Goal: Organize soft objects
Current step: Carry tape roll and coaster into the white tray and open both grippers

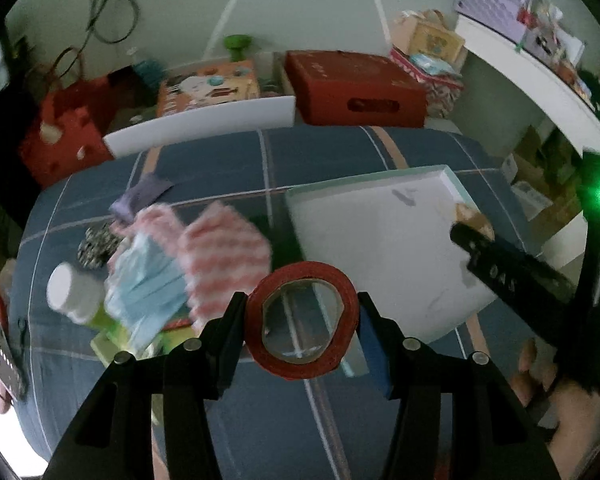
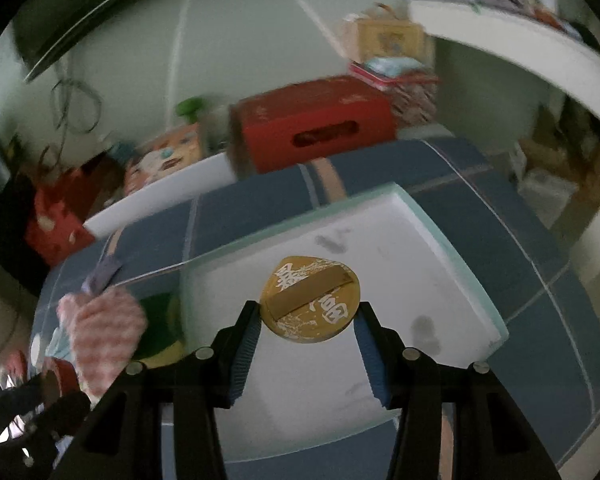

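My left gripper (image 1: 302, 320) is shut on a red tape roll (image 1: 302, 320), held above the blue checked bedspread (image 1: 340, 156). Left of it lies a pile: a pink striped cloth (image 1: 224, 248), a light blue cloth (image 1: 148, 284), a purple cloth (image 1: 140, 196), a speckled dark item (image 1: 96, 246) and a white bottle (image 1: 74, 292). My right gripper (image 2: 306, 306) is shut on a round gold lid with white characters (image 2: 310, 304), over the white shallow tray (image 2: 440, 240). The right gripper also shows in the left wrist view (image 1: 476, 232), above the tray (image 1: 380, 232).
Behind the bed stand a red box (image 1: 356, 88), a colourful printed box (image 1: 208, 88), a white board (image 1: 204, 128) and a red bag (image 1: 64, 136). A white curved shelf (image 1: 540, 76) runs along the right. A hand (image 1: 540, 384) holds the right gripper.
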Motion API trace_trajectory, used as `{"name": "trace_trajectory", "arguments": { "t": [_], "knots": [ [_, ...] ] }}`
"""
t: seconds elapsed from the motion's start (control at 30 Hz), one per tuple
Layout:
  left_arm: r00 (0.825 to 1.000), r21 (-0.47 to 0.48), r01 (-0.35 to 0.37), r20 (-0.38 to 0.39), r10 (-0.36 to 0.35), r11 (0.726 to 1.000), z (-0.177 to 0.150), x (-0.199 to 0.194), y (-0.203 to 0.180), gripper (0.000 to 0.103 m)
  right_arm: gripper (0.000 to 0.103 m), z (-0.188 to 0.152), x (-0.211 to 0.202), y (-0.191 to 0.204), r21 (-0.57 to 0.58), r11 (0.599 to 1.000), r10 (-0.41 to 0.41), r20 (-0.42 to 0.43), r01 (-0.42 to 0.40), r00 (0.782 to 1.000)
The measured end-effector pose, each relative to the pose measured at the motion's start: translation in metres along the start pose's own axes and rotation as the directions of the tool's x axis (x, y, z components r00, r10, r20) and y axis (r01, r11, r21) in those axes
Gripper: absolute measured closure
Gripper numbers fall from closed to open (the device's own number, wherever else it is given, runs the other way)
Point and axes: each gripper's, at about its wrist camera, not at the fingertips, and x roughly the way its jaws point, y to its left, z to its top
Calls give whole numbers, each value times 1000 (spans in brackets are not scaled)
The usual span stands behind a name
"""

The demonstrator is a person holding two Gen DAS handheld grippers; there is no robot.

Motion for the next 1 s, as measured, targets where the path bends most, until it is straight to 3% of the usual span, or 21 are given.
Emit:
{"name": "trace_trajectory", "arguments": {
  "t": [0.2,0.57,0.6,0.63,0.7,0.83,0.9,1.0],
  "knots": [
    [999,63,4,-43,-2,998,15,40,-40,48,51,-3,19,-56,121,989,-76,-47,82,996],
    [998,83,-5,-61,10,997,36,98,-86,48,50,-3,27,-84,184,981,-56,-2,55,998],
    [998,79,0,-62,5,997,37,100,-86,40,44,-1,30,-85,181,981,-69,-2,68,998],
    [998,68,3,-66,2,998,38,102,-85,27,39,0,30,-86,179,980,-84,-5,84,996],
    [998,37,10,-66,-7,999,37,104,-81,12,28,2,27,-87,182,979,-97,-1,95,995],
    [996,-27,33,-77,-35,999,33,106,-70,12,20,4,21,-85,168,982,-83,-4,82,997],
    [997,-51,49,-55,-52,997,30,101,-64,10,12,5,17,-81,147,984,-102,2,101,995],
    [997,-78,74,-21,-76,994,26,88,-57,5,8,6,11,-78,137,986,-102,13,99,995]
  ]
}}
